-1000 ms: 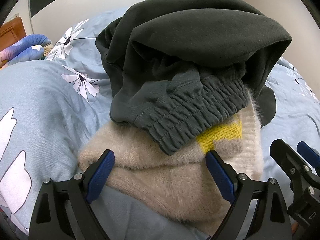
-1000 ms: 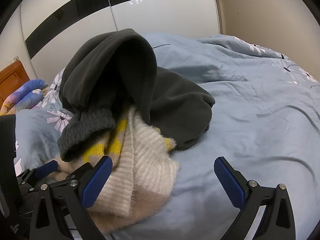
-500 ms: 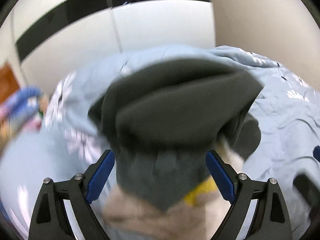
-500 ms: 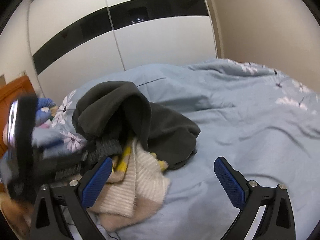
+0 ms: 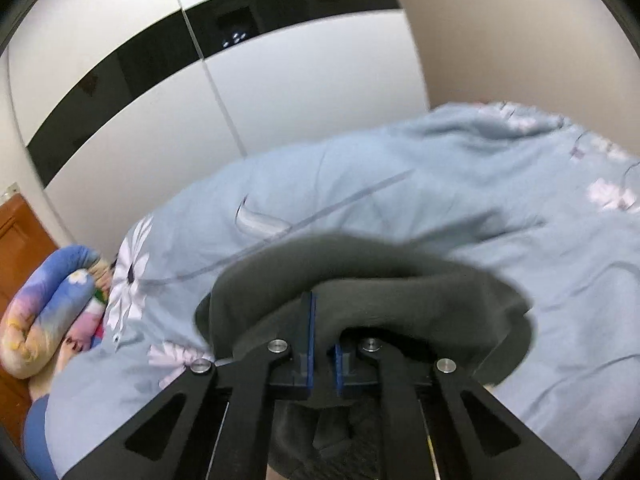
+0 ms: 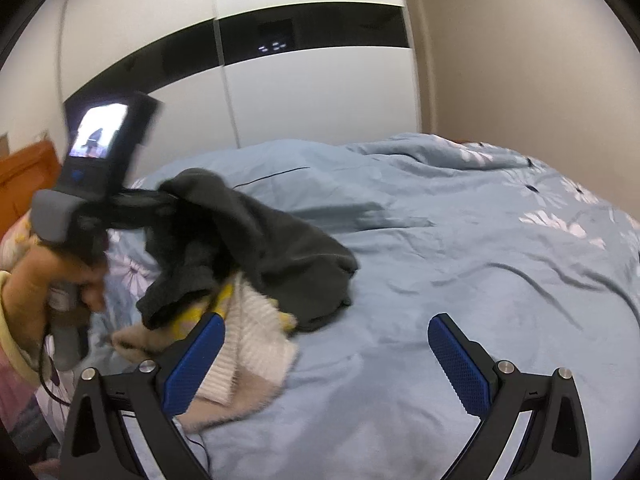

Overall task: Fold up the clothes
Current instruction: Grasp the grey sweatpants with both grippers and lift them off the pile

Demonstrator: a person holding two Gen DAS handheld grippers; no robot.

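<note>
A dark grey sweatshirt-like garment (image 5: 400, 280) drapes over my left gripper (image 5: 323, 320), whose jaws are closing tight, blue pads pinching a fold of it. From the right wrist view, the left gripper (image 6: 166, 199) lifts that garment (image 6: 272, 248) by its upper edge off a fuzzy cream sweater (image 6: 248, 340) with yellow patches. A hand (image 6: 60, 276) grips its handle. My right gripper (image 6: 326, 322) stands open low over the bed, its left pad next to the cream sweater, nothing between its fingers.
A light blue flowered duvet (image 6: 440, 280) covers the bed, spreading wide to the right. A rolled colourful quilt (image 5: 48, 312) and a wooden headboard (image 5: 20, 232) lie at the left. White wardrobe doors (image 6: 300, 92) with a black band stand behind.
The left gripper went from wide open to shut on the dark garment and rose, pulling the garment up. The right gripper drew back and up, still open.
</note>
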